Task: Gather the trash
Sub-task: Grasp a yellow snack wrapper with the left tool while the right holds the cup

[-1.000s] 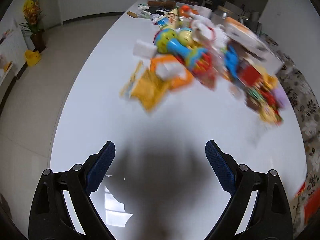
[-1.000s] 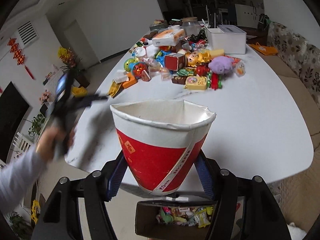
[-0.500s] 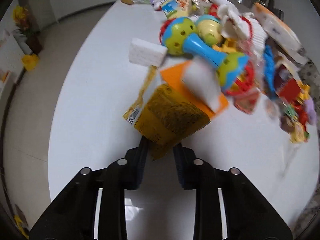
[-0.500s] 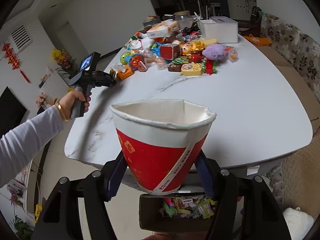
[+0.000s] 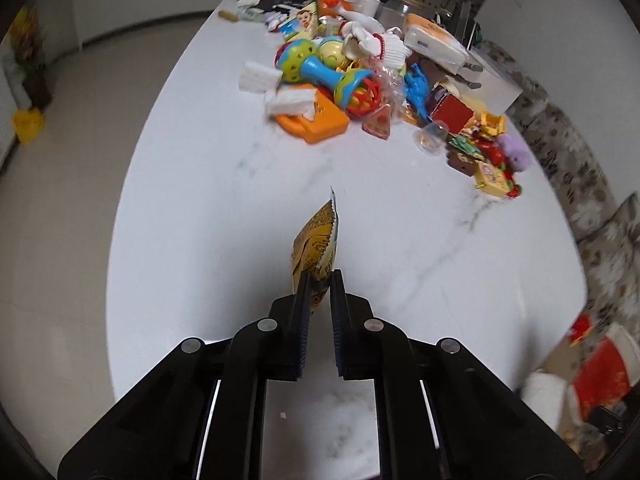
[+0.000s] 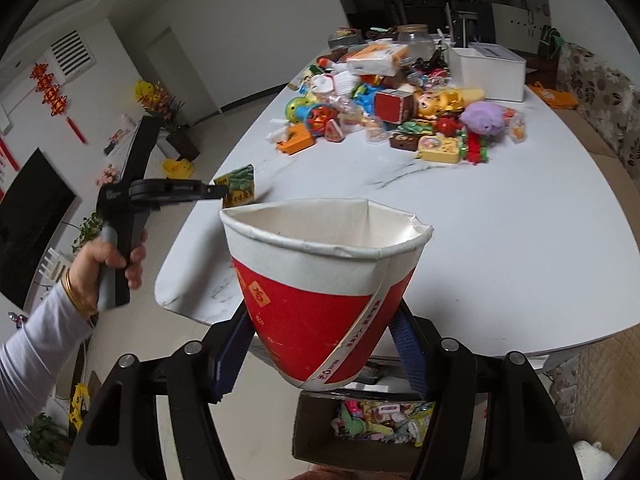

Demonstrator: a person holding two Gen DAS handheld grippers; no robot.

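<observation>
L gripper (image 5: pixel 319 280) jaws closing on yellow wrapper (image 5: pixel 316 240), lifted off table (image 5: pixel 200 208). R gripper (image 6: pixel 320 344) clamps cup (image 6: pixel 320 300), wide. Drop pending; pile (image 6: pixel 384 108) left to sort.

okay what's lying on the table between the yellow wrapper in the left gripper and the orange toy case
Nothing. In the left wrist view only bare white marble table lies between the yellow wrapper, pinched in the closing left gripper, and the orange toy case.
</observation>
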